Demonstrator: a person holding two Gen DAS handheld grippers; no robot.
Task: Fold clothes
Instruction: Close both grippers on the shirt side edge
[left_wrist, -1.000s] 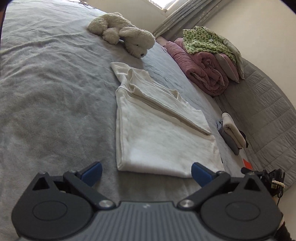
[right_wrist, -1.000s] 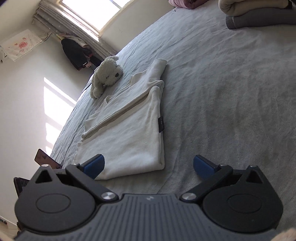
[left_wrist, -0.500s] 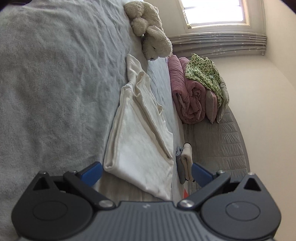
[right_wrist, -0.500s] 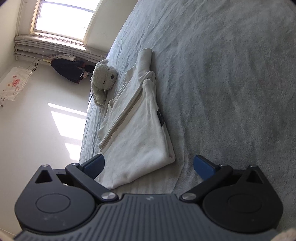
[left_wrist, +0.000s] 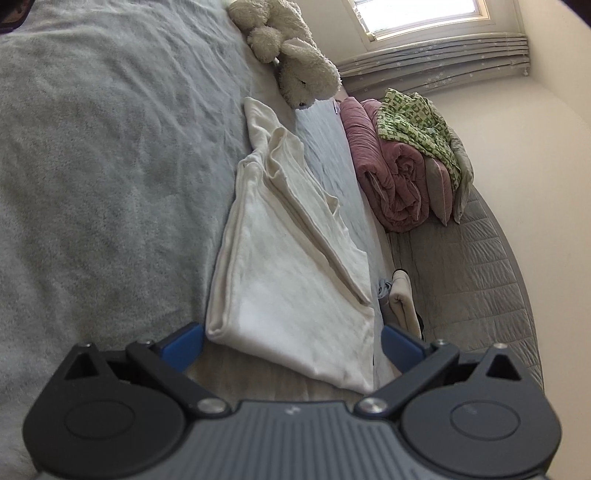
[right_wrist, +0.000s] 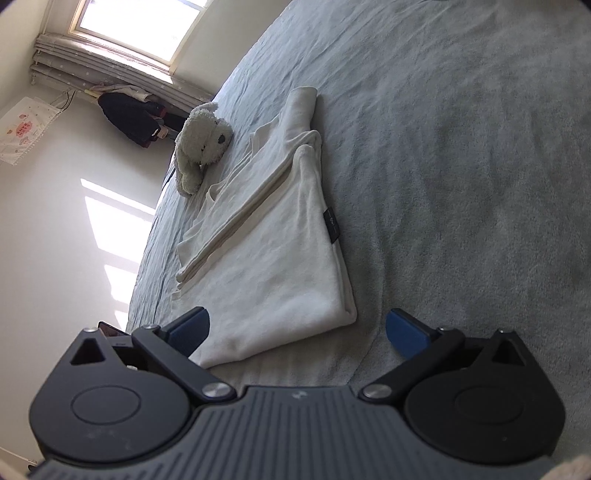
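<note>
Bed cover (left_wrist: 92, 155): grey, plain. Shirt (left_wrist: 288, 288): cream-white w/ small black label (right_wrist: 331, 222). Soft toy (left_wrist: 295, 55): off-white, dark nose. Quilt roll (left_wrist: 391, 173): dusty pink. Cloth on top (left_wrist: 417, 125): green/white print. Curtain (left_wrist: 436, 62): grey w/ pale stars. Both grippers: black, blue pads (left_wrist: 183, 345).

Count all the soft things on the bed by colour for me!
White: 2, the half-folded garment and the plush dog.
Pink: 1, the rolled quilt.
Green patterned: 1, the cloth on that quilt.
Total: 4.
</note>
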